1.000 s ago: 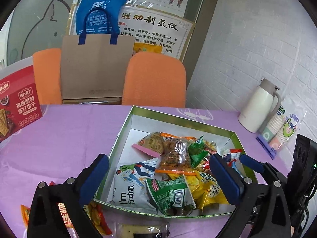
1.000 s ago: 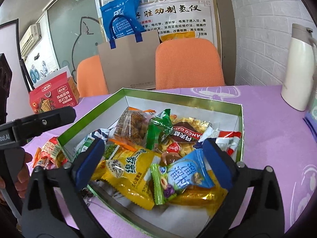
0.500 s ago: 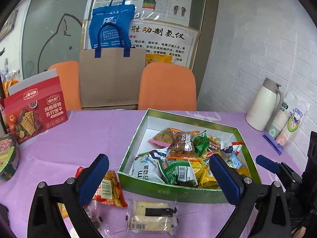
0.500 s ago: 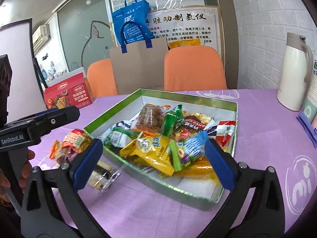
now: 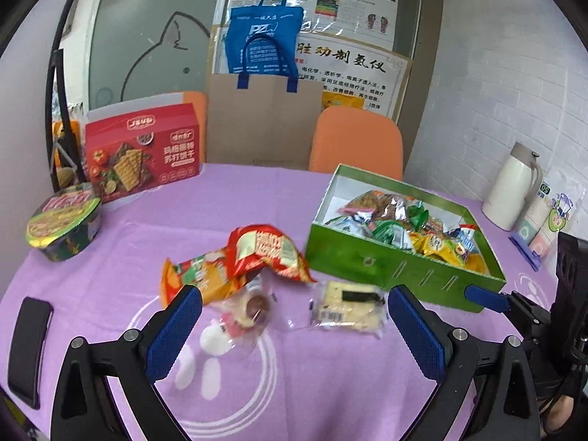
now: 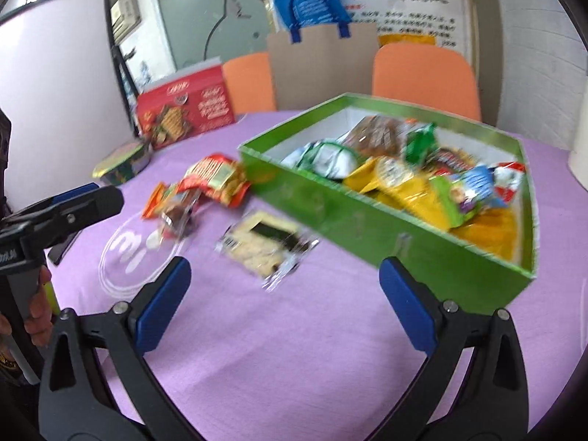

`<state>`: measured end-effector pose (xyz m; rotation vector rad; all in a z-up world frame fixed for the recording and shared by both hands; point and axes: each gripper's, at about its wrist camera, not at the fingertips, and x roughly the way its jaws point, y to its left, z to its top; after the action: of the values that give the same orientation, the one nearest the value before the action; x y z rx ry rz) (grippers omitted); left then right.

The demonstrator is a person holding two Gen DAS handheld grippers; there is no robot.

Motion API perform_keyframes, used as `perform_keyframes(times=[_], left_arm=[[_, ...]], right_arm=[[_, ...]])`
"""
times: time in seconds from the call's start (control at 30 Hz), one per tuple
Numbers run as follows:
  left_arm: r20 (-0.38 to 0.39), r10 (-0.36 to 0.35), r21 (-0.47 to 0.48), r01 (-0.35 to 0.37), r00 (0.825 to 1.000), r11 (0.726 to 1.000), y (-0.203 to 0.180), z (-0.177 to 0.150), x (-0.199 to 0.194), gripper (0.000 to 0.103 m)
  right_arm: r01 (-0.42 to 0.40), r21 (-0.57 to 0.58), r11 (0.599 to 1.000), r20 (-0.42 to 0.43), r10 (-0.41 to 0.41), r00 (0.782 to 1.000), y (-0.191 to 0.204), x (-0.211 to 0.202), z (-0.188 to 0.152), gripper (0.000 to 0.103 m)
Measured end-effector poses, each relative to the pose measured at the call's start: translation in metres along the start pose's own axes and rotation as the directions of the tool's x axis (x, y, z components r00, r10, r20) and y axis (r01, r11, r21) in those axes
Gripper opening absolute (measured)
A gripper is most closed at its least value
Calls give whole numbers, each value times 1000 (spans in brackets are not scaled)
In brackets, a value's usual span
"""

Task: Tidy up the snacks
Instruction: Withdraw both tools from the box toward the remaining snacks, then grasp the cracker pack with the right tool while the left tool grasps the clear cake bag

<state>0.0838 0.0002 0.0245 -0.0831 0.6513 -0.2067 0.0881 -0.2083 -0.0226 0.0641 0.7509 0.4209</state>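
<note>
Hovering wide open and empty over the purple table (image 5: 110, 242), left tool (image 5: 294, 325) and right tool (image 6: 284, 299) face loose snack packets (image 5: 257, 253) beside the half-filled green box (image 5: 400, 268), apparently awaiting boxing.

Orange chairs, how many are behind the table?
2. One orange chair stands behind the green box. The other is behind the red cracker box, partly hidden by the brown bag.

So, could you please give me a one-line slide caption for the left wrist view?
Open left gripper above loose snack packets beside the green box of snacks on the purple tablecloth.
</note>
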Motion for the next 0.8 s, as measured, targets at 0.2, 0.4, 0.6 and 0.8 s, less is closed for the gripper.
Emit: perform_keyframes(times=[0.2,0.4,0.6,0.8], left_arm=[[-56,3,2,-3,998,1000,30,-27,-1,103],[-55,-34,-29,32,998,999,48,-34,-2,102],[-52,-80,-61,77,995,995,59,-30,6,102],[-79,-141,-119,131,987,984,68,-24,26,101]], right_arm=[[-12,-47,999,-82,8,997,13,37,6,87],[-13,-51,999,-155,5,988,13,65,10,85],[-248,-8,969,-190,242,951,28,61,3,84],[-155,-59,986,-129,146,981,30,53,18,83]])
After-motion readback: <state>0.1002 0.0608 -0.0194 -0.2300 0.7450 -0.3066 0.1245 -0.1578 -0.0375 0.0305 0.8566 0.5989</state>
